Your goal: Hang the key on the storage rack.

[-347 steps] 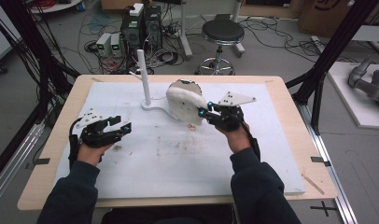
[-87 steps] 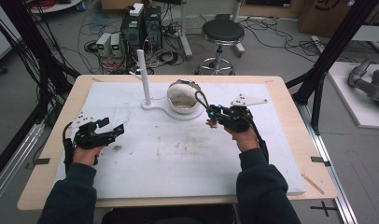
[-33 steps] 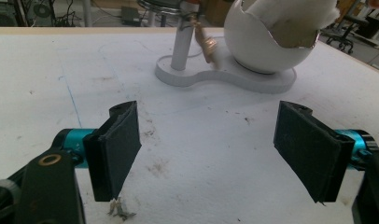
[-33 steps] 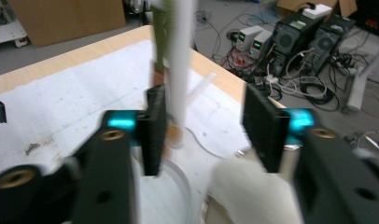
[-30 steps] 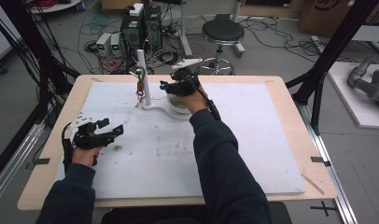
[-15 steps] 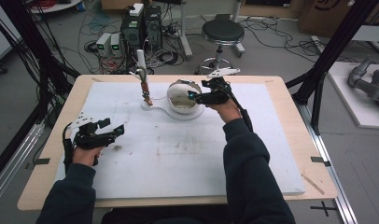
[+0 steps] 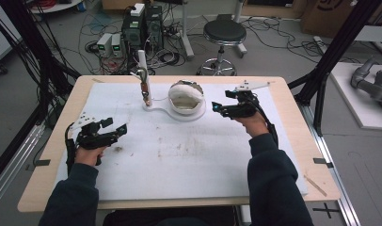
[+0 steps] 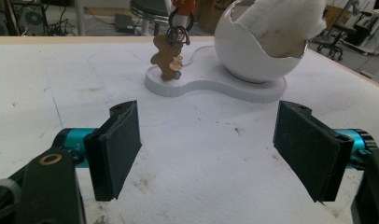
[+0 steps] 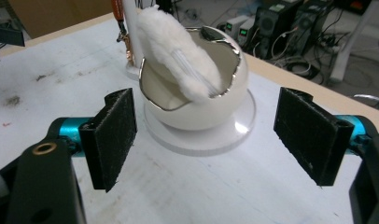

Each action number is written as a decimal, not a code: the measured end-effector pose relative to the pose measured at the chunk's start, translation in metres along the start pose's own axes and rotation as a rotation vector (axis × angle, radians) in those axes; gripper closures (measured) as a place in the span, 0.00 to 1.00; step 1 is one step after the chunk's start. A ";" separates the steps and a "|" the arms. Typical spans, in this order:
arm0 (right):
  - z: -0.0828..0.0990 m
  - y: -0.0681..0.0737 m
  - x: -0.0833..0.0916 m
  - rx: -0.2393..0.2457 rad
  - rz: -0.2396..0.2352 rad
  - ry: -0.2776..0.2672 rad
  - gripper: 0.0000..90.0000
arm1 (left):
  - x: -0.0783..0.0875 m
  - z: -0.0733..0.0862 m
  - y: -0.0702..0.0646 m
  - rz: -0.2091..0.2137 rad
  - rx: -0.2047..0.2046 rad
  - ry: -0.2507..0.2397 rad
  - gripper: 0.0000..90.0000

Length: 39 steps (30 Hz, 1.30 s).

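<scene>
Right gripper, jaws wide apart and empty, hovers just short of the white broken-eggshell bowl with white fluffy stuffing poking over its rim; left gripper, also spread and empty, sits well back from it. Risk: a careless push forward could knock the stuffing out. White padded tabletop, stained; cabled lab floor beyond.

Overhead, a white egg-shaped bowl sits on a white-covered table; left gripper rests near left, right gripper just beside the bowl.
</scene>
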State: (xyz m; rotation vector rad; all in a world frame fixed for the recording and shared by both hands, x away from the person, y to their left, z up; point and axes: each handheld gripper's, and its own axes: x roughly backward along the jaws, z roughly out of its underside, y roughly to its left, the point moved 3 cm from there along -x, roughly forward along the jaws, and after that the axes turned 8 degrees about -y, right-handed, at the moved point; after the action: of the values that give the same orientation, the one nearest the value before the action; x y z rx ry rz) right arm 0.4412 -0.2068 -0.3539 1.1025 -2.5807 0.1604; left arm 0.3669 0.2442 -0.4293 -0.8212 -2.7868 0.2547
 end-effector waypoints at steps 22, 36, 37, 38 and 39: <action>0.072 -0.006 0.078 -0.027 0.171 -0.017 0.24 | -0.001 -0.002 -0.003 0.011 -0.025 -0.014 0.26; 0.091 -0.005 0.092 -0.029 0.244 -0.023 0.24 | 0.000 -0.003 -0.006 0.021 -0.033 -0.024 0.26; 0.092 -0.005 0.093 -0.029 0.251 -0.027 0.24 | 0.000 -0.003 -0.006 0.022 -0.031 -0.023 0.26; 0.092 -0.005 0.093 -0.029 0.251 -0.027 0.24 | 0.000 -0.003 -0.006 0.022 -0.031 -0.023 0.26; 0.092 -0.006 0.093 -0.028 0.253 -0.029 0.24 | 0.000 -0.003 -0.006 0.022 -0.029 -0.025 0.26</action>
State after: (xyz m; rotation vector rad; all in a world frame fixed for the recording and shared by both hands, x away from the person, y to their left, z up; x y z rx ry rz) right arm 0.3618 -0.2952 -0.4086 0.7701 -2.7324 0.1684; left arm 0.3645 0.2399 -0.4246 -0.8613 -2.8125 0.2299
